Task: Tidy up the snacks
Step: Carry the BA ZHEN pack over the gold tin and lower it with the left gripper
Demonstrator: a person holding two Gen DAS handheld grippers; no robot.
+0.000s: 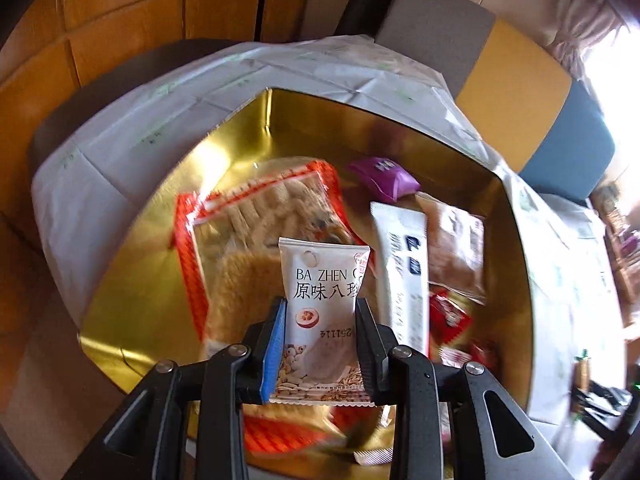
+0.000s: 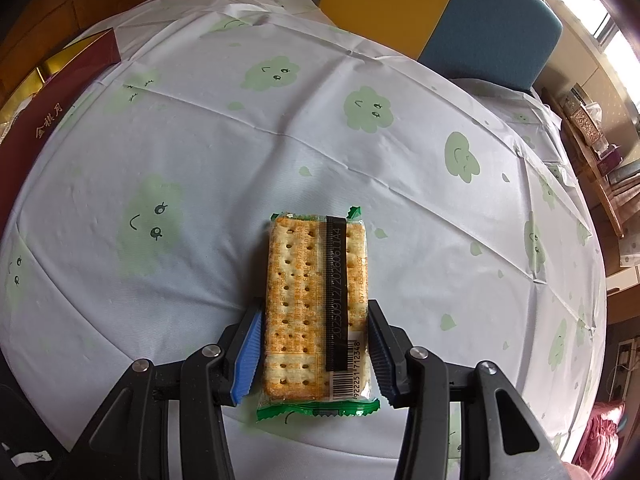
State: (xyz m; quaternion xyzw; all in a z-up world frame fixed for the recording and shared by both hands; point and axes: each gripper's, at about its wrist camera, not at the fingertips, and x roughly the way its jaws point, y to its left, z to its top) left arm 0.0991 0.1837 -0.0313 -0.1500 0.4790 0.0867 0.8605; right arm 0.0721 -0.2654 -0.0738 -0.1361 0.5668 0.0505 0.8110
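Observation:
My left gripper (image 1: 320, 312) is shut on a white Ba Zhen snack packet (image 1: 322, 312) and holds it above the gold-lined box (image 1: 132, 296). In the box lie a large orange-edged cracker bag (image 1: 256, 232), a purple packet (image 1: 382, 178), a white stick packet (image 1: 402, 264), a clear brown snack packet (image 1: 456, 252) and red packets (image 1: 448, 316). In the right wrist view a green-edged cracker pack (image 2: 312, 304) lies on the tablecloth between the fingers of my right gripper (image 2: 315, 316). The jaws stand at its sides; I cannot tell whether they press it.
A white tablecloth with green cloud faces (image 2: 360, 108) covers the table. The box's dark red outer wall (image 2: 44, 120) stands at the left edge of the right wrist view. Yellow and blue chair backs (image 2: 480, 20) stand beyond the table.

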